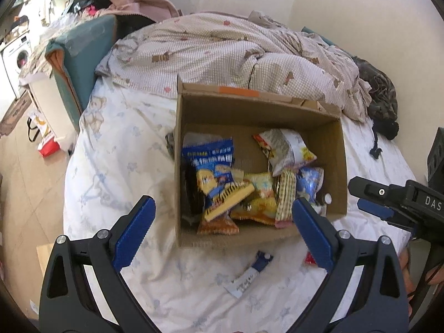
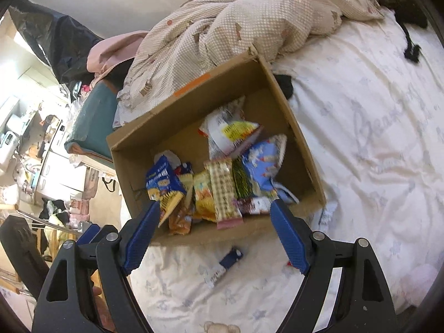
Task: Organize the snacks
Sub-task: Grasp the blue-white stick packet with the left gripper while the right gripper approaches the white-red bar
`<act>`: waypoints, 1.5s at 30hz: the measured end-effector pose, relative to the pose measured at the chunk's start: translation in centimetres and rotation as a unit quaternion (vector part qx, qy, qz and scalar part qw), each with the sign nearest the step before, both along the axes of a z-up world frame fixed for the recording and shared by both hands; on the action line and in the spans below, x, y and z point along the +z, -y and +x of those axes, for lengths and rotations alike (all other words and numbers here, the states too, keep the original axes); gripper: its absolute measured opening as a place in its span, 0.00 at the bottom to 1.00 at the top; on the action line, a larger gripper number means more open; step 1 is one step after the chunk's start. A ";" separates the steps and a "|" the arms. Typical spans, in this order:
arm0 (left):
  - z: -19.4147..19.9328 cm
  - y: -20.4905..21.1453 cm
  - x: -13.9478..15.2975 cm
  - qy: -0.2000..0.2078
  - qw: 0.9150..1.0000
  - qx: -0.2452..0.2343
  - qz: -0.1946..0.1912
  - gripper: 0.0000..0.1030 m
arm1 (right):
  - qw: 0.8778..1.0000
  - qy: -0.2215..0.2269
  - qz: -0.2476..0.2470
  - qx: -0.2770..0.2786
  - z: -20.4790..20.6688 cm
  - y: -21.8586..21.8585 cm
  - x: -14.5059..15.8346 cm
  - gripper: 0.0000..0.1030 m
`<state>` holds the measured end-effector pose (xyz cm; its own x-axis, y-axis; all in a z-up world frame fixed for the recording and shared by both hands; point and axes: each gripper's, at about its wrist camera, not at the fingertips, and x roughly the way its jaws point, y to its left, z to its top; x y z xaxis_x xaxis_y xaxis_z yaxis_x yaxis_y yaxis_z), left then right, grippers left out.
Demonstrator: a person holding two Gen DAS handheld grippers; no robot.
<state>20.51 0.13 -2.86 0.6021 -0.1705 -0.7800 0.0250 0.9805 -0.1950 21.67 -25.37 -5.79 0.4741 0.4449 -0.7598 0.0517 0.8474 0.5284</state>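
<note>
An open cardboard box (image 1: 249, 111) (image 2: 194, 105) sits on the bed, holding several snack packets: a blue bag (image 1: 211, 166) (image 2: 163, 183), a white-and-red bag (image 1: 283, 147) (image 2: 227, 130), a checked bar (image 1: 285, 199) (image 2: 224, 191). A small blue-and-white packet (image 1: 249, 274) (image 2: 222, 266) lies on the sheet in front of the box. A red wrapper (image 1: 310, 258) peeks out beside the right finger. My left gripper (image 1: 223, 213) hangs open above the box's near edge, nothing between its fingers. My right gripper (image 2: 215, 213) is also open and empty, and shows at the right edge of the left wrist view (image 1: 369, 197).
A rumpled beige duvet (image 1: 236, 47) (image 2: 249, 19) is heaped behind the box. A dark garment (image 1: 380, 97) lies at the bed's right. A teal cushion (image 1: 83, 55) stands at the left edge, with floor clutter and a washing machine (image 1: 16, 58) beyond.
</note>
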 end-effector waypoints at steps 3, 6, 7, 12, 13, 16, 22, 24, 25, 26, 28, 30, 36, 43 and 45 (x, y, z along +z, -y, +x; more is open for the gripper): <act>-0.8 0.2 -0.6 -0.013 1.000 -0.003 0.002 0.95 | 1.000 -0.004 -0.001 -0.001 -1.1 0.5 -0.3 0.81; -1.5 0.4 -1.4 -0.025 1.000 -0.008 0.006 0.95 | 1.000 -0.011 0.002 -0.009 -2.3 1.4 -0.7 0.81; -1.8 0.5 -1.7 -0.029 0.999 -0.011 0.008 0.95 | 1.000 -0.013 0.005 -0.014 -2.6 1.8 -0.9 0.81; -2.4 0.3 -3.2 -0.051 0.998 -0.011 0.018 0.95 | 0.994 -0.057 0.067 -0.067 -4.3 5.3 -3.8 0.81; -2.3 0.3 -3.5 -0.056 0.998 -0.013 0.017 0.95 | 0.992 -0.066 0.079 -0.078 -4.5 5.9 -4.5 0.81; -2.0 0.7 -5.0 -0.078 0.996 -0.031 0.023 0.95 | 0.985 -0.093 0.093 -0.109 -4.7 7.6 -6.4 0.81; -1.0 4.1 -9.9 -0.144 0.986 -0.078 0.026 0.94 | 0.981 -0.110 0.098 -0.124 -4.6 8.6 -7.3 0.81; -0.7 6.0 -11.7 -0.158 0.981 -0.100 0.053 0.94 | 0.980 -0.114 0.102 -0.124 -4.6 8.7 -7.5 0.81; -0.7 6.7 -12.4 -0.161 0.979 -0.111 0.065 0.94 | 0.981 -0.115 0.099 -0.124 -4.6 8.7 -7.6 0.81; -0.7 7.4 -13.2 -0.163 0.976 -0.125 0.075 0.91 | 0.981 -0.116 0.092 -0.126 -4.7 8.9 -7.7 0.81; -0.7 8.4 -14.8 -0.171 0.969 -0.149 0.096 0.81 | 0.981 -0.122 0.081 -0.131 -4.8 9.3 -8.0 0.81; -0.8 8.8 -16.1 -0.185 0.964 -0.155 0.111 0.69 | 0.980 -0.134 0.065 -0.134 -4.9 9.5 -8.5 0.81; -1.1 10.1 -15.8 -0.163 0.959 -0.183 0.146 0.18 | 0.979 -0.161 -0.004 -0.126 -3.8 9.0 -10.2 0.81; -2.0 9.7 -13.6 -0.172 0.961 -0.170 0.131 0.14 | 0.975 -0.177 -0.114 -0.071 -1.5 5.9 -12.7 0.81; -1.8 9.0 -13.0 -0.185 0.965 -0.150 0.113 0.14 | 0.974 -0.179 -0.123 -0.069 -1.0 5.4 -13.1 0.81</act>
